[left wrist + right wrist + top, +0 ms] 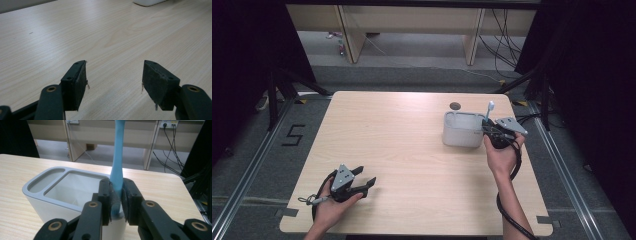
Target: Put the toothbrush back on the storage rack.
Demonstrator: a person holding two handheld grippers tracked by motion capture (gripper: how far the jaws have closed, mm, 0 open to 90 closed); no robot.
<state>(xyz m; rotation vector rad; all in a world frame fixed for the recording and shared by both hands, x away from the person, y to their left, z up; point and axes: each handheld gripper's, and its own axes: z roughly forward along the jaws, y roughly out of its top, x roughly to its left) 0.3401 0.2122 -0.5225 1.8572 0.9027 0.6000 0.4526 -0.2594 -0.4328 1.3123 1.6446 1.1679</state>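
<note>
A slim blue toothbrush (488, 112) (118, 157) stands upright with its pale end on top, and my right gripper (488, 128) (117, 195) is shut on its lower part. It is held at the right-hand end of a pale grey holder box (461, 131) (32, 192), which has a narrow compartment and a wider one. The brush's bottom end is hidden behind the pads. My left gripper (366, 175) (115, 65) lies near the table's front left, open, with bare wood between its fingers.
The light wooden table (402, 145) has a small round hole (455, 105) behind the box. The box's edge (147, 2) shows far off in the left gripper view. Beyond the table's far edge are bench legs and cables on the floor.
</note>
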